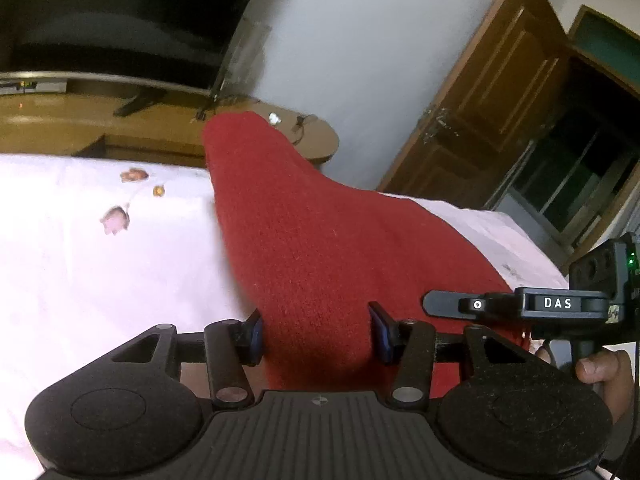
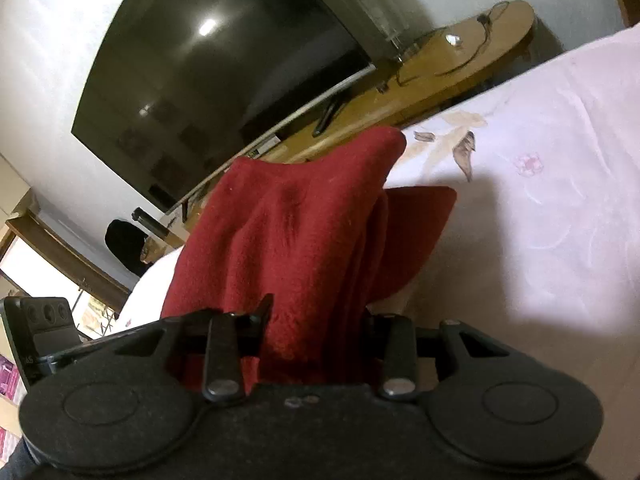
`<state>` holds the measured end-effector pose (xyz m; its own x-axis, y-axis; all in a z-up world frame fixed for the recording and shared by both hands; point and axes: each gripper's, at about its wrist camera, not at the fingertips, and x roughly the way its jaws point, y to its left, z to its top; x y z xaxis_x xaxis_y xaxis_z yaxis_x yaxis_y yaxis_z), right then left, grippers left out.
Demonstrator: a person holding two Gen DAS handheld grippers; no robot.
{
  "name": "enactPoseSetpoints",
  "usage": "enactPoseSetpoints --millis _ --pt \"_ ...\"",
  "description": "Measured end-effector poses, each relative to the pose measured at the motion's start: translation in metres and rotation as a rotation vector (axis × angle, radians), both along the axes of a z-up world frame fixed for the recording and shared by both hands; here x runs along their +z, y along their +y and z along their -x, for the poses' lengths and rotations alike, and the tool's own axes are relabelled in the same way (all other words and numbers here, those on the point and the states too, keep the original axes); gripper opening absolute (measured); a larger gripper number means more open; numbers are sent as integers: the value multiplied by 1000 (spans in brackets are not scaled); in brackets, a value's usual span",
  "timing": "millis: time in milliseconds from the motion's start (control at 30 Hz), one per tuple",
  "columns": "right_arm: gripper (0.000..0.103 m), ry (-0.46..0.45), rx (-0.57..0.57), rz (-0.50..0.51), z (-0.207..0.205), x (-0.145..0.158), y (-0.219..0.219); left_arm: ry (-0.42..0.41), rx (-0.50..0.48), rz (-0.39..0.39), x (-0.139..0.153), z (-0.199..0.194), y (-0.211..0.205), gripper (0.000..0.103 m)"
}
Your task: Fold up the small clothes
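Note:
A red knit garment (image 1: 304, 232) rises off the white flowered bed sheet (image 1: 80, 260) and fills the gap of my left gripper (image 1: 318, 334), whose blue pads press on it from both sides. In the right wrist view the same red garment (image 2: 296, 220) bunches up in folds between the fingers of my right gripper (image 2: 316, 320), which is shut on it; a loose corner hangs to the right over the sheet (image 2: 540, 220). The right gripper's body (image 1: 556, 304) and a hand (image 1: 600, 368) show at the right edge of the left wrist view.
Beyond the bed stands a wooden TV cabinet (image 1: 60, 124) with a large dark television (image 2: 216, 88) and cables on its top. A brown wooden door (image 1: 492, 92) and a window lie to the right. The left gripper's body (image 2: 40, 328) shows at the left edge.

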<state>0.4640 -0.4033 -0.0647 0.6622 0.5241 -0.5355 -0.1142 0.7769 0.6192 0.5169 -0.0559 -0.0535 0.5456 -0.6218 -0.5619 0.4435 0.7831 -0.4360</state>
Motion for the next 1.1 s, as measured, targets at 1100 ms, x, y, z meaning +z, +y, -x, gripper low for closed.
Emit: enactPoseSetpoints --millis 1100 --pt "50 212 197 -31 -31 -48 299 284 276 259 -85 79 383 61"
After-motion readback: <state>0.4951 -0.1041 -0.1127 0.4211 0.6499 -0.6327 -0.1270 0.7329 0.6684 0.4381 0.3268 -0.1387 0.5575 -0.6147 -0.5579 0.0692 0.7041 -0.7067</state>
